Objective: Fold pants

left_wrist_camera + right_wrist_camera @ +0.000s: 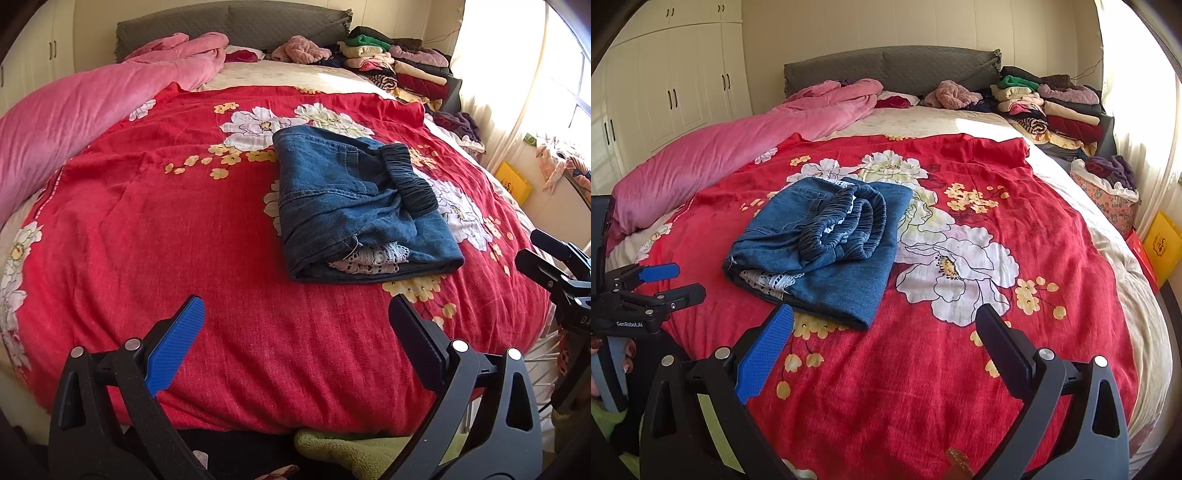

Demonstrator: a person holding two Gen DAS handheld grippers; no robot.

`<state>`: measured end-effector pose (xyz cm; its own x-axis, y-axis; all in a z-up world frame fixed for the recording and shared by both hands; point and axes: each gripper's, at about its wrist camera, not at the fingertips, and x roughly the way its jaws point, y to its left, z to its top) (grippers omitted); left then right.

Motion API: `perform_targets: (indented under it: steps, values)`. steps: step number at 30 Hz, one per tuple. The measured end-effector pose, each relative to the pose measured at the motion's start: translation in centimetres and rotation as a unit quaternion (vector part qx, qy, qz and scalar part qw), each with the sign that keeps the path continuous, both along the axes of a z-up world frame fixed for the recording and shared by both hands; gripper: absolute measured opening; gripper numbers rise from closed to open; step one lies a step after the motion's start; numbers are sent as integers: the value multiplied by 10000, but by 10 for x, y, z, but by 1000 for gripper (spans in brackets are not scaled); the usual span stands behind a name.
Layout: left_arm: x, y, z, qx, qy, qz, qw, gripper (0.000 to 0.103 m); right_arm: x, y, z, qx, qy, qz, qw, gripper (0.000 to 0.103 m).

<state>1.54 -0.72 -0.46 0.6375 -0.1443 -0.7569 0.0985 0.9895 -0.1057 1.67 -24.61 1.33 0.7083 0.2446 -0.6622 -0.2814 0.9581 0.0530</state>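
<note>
Blue denim pants (351, 206) lie folded in a compact bundle on the red floral bedspread (184, 229), elastic waistband on top and white lace at the near edge. They also show in the right wrist view (827, 247). My left gripper (295, 314) is open and empty, held above the bedspread short of the pants. My right gripper (886, 314) is open and empty, just right of the bundle's near corner. The right gripper shows at the right edge of the left wrist view (554, 258); the left gripper shows at the left edge of the right wrist view (665, 280).
A pink duvet (74, 118) lies along the bed's left side. Stacks of folded clothes (399, 66) sit at the far right by the grey headboard (236, 26). A basket of clothes (1108, 184) and a yellow box (1161, 247) stand right of the bed. White wardrobes (665, 92) line the left wall.
</note>
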Motion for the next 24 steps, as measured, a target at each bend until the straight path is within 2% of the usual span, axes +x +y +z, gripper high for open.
perform_targets:
  steps: [24]
  values:
    - [-1, 2, 0, 46, 6, 30, 10000, 93, -2, -5, 3, -17, -30, -63, 10000, 98]
